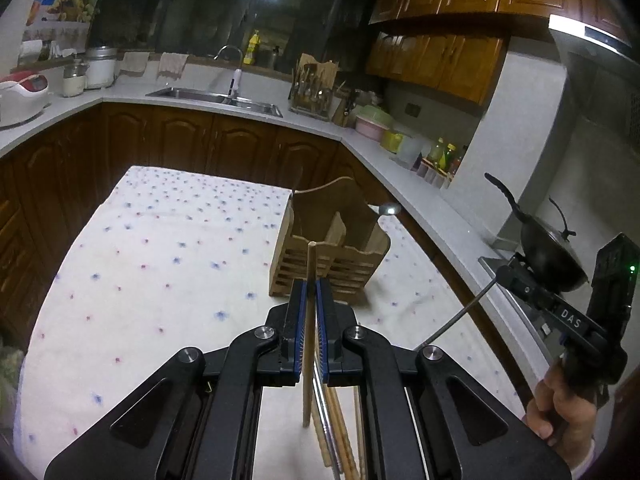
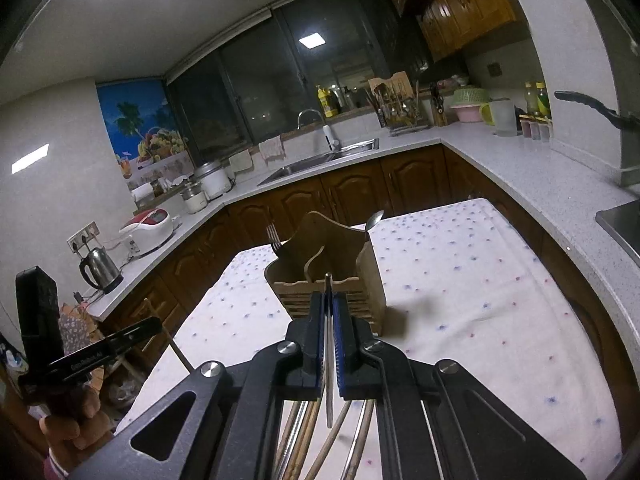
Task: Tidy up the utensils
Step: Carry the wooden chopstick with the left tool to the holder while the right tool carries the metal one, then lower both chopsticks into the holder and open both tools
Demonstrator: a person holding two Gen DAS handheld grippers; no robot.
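A wooden utensil holder (image 1: 332, 248) (image 2: 328, 264) with compartments stands on the flowered white cloth (image 1: 160, 260). A fork (image 2: 274, 238) and a spoon (image 1: 390, 210) (image 2: 374, 220) stick out of it. My left gripper (image 1: 311, 284) is shut on a wooden chopstick (image 1: 308, 340), held in the air just short of the holder. My right gripper (image 2: 329, 298) is shut on a thin metal utensil (image 2: 328, 360), also just in front of the holder. Several more chopsticks and metal utensils (image 2: 312, 440) (image 1: 340, 440) lie on the cloth under both grippers.
A hand holds each gripper: the right gripper (image 1: 500, 274) at the right edge of the left wrist view, the left gripper (image 2: 156, 326) at the lower left of the right wrist view. A grey counter (image 1: 420, 196) with sink (image 1: 216, 98), jars and a black wok (image 1: 552, 248) runs around the table.
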